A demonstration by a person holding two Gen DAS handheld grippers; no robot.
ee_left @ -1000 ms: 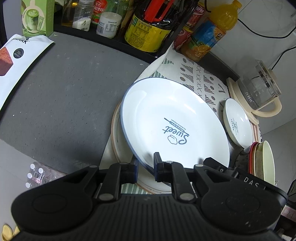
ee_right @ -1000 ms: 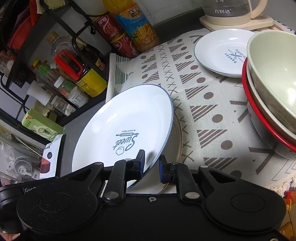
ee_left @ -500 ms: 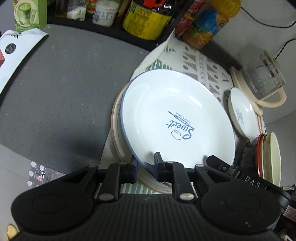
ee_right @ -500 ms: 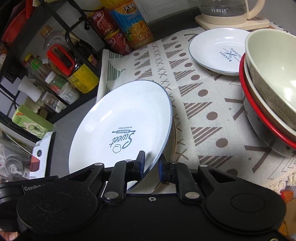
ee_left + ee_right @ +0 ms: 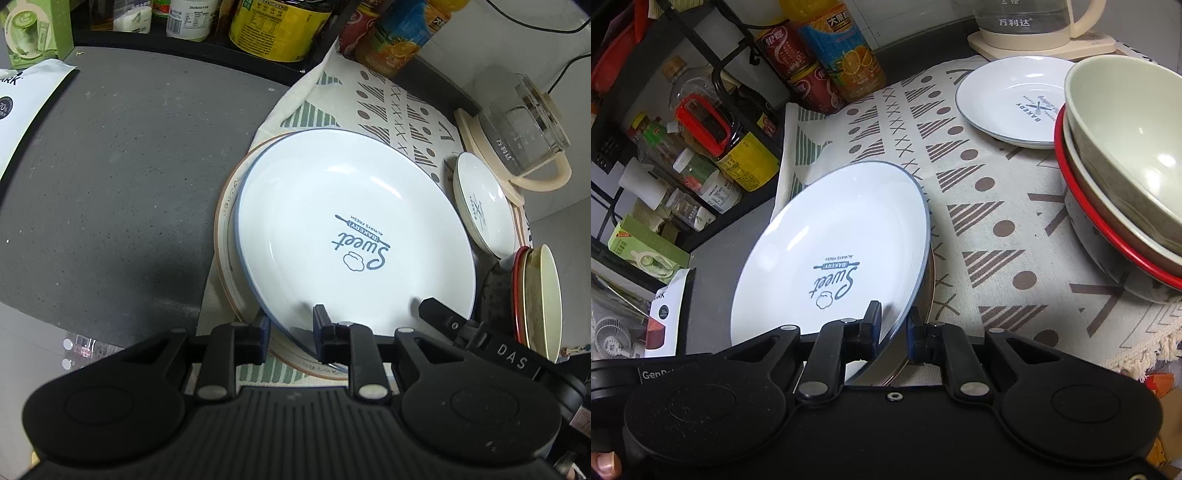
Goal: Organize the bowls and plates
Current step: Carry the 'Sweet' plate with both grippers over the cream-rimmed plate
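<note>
Left claw, frame bottom: jaws just been opening, plate rim between, pads look slack. Right claw clamps "Sweet Bakery" plate rim. Plate mid-frame, tilted over tan-rimmed plate. Glazed ceramic: stiff, slick, chips easily; hold rim. Bowl stack far right.

Dim indoor light — glare on the white plate, fisheye-bent edges.

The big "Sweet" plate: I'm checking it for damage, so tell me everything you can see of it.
The big "Sweet" plate is glossy white, ceramic-looking, with a thin blue rim and a blue "Sweet Bakery" print. No chips show. It is tilted over a brown-rimmed plate on the patterned cloth. The left claw, just loosening, and the right claw straddle its near rim.
</note>
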